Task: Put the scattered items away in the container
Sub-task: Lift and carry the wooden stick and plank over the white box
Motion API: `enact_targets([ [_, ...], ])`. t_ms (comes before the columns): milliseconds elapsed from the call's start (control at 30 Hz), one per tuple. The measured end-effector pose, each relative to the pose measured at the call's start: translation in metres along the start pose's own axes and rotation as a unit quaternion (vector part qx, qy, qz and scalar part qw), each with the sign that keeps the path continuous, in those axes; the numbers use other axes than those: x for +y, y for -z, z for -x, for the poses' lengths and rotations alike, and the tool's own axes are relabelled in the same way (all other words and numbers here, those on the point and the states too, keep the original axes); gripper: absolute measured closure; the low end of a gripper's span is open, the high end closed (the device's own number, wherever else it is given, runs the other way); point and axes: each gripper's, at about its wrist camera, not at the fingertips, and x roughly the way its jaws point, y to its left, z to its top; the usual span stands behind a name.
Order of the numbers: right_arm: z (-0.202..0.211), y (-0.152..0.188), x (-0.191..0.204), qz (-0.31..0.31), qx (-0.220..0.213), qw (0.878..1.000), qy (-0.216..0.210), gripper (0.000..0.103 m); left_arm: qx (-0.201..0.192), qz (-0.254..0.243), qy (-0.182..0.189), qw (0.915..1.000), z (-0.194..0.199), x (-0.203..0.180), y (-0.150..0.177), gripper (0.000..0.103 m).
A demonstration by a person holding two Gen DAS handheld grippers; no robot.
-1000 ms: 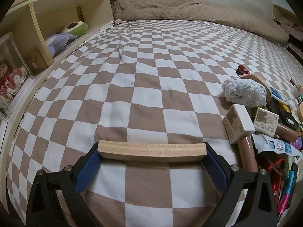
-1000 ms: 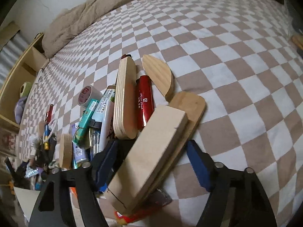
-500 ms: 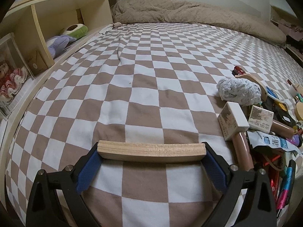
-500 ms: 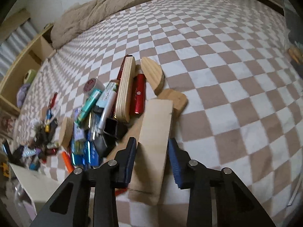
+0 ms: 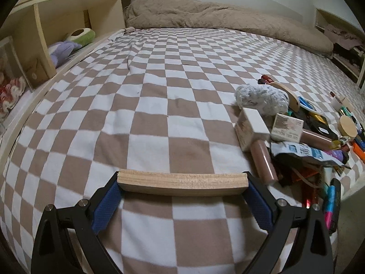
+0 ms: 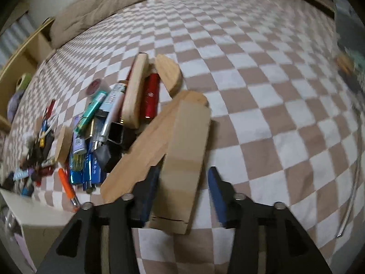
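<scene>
A flat wooden board (image 5: 182, 182) is clamped edge-on between the blue pads of the left gripper (image 5: 182, 191), held above the checkered bedspread (image 5: 146, 105). A second wooden plank (image 6: 184, 159) lies between the fingers of the right gripper (image 6: 182, 189); the left pad is touching it, while a gap is seen at the right pad, so the jaws are parted. The plank rests against another wooden piece (image 6: 146, 150). Just beside it, a pile of scattered items (image 6: 91, 125) is spread on the bedspread. A cardboard container (image 6: 34, 214) is seen at the lower left edge.
</scene>
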Motion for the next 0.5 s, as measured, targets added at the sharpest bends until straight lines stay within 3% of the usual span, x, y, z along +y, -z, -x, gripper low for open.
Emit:
enact_targets([
  [167,-0.005,0.004,0.000,0.007,-0.031,0.999,0.001,0.054,-0.001,-0.008,-0.019,0.9998,-0.001,-0.008,0.004,0.004],
  [267,-0.002,0.009,-0.007,0.000,-0.053,0.998,-0.015,0.060,-0.005,-0.007,-0.022,0.9997,-0.002,-0.008,0.005,0.004],
  [500,0.012,0.024,-0.018,-0.031,-0.076,0.995,-0.051,0.064,-0.003,-0.012,-0.051,0.9986,0.000,-0.014,0.007,0.004],
])
